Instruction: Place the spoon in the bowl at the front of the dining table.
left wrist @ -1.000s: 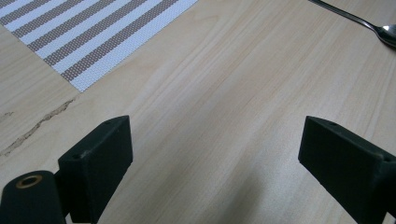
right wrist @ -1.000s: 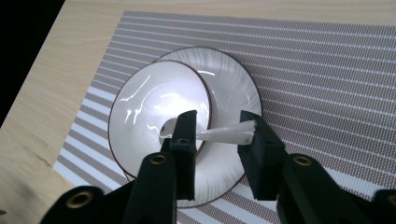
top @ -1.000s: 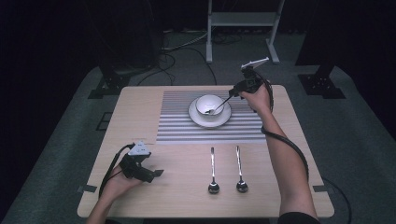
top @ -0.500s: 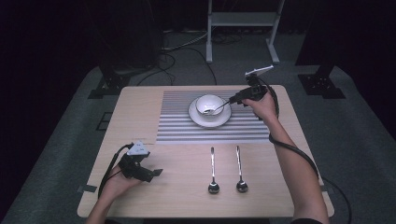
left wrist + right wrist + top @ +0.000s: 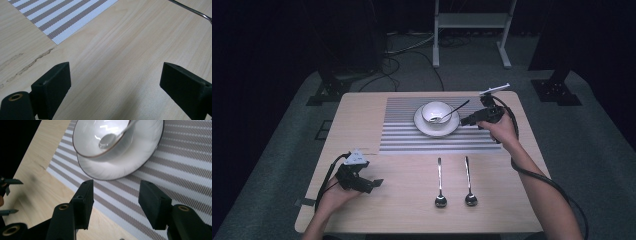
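spoon (image 5: 451, 112): bowl end in the bowl (image 5: 435, 111) on the plate (image 5: 427, 127), handle over the rim | right gripper (image 5: 468, 120): just beside plate, jaws just opening, nothing between | left gripper (image 5: 374, 184): jaws wide apart, on worktop (image 5: 402, 200)

Table (image 5: 362, 125): pale wood-grain top, smooth, matt, a few rough scuffs (image 5: 30, 65) beside the placemat. Placemat (image 5: 402, 135): woven, striped, matt weave. On it, bowl (image 5: 100, 135) and saucer (image 5: 140, 157): glossy white ceramic. Spoons (image 5: 440, 185) near the placemat: polished metal. Gripper pads (image 5: 85, 197): matt black, slightly grainy.
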`<state>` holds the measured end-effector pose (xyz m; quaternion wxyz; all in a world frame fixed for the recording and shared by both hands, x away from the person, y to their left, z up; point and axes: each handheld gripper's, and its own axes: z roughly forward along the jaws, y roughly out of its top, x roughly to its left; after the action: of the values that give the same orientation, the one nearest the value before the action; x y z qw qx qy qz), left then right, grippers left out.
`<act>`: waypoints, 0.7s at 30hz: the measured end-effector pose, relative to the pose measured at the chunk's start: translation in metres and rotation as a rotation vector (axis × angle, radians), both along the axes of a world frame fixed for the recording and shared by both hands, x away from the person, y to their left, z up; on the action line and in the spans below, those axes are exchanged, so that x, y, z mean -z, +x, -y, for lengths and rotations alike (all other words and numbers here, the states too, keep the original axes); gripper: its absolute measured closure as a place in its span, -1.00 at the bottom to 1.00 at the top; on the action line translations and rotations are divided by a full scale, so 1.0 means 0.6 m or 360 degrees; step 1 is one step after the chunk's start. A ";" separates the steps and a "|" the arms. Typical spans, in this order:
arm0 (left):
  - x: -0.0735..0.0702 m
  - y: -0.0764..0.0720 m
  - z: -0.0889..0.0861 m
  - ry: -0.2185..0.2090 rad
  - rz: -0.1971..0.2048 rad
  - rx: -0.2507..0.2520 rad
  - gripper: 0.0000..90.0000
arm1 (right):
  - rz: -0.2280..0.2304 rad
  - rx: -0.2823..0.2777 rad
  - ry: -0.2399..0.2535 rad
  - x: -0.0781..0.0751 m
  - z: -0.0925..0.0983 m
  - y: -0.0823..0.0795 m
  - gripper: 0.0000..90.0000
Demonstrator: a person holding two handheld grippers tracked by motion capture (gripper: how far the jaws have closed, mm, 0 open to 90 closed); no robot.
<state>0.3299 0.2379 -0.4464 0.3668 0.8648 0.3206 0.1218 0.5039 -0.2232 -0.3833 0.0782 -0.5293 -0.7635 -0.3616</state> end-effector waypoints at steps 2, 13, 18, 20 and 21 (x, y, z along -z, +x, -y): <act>0.000 0.000 0.000 -0.0001 0.0001 0.0000 -0.81 | -0.0010 -0.0012 0.0000 0.007 0.003 -0.009 -0.01; 0.003 0.001 0.000 0.0012 -0.0012 0.0000 -0.81 | -0.0015 -0.0062 -0.0015 0.033 0.015 -0.051 -0.08; 0.001 0.000 -0.002 0.0005 0.0001 -0.0009 -0.81 | -0.0012 -0.0102 -0.0013 0.041 0.016 -0.075 -0.11; 0.002 0.000 -0.002 0.0005 0.0000 -0.0012 -0.81 | -0.0003 -0.0112 -0.0023 0.044 0.017 -0.083 -0.11; 0.003 0.000 -0.002 0.0008 -0.0002 -0.0013 -0.81 | -0.0001 -0.0115 -0.0039 0.046 0.017 -0.086 -0.12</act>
<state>0.3300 0.2393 -0.4482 0.3640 0.8644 0.3241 0.1234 0.4520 -0.2335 -0.4106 0.0850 -0.5026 -0.7864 -0.3490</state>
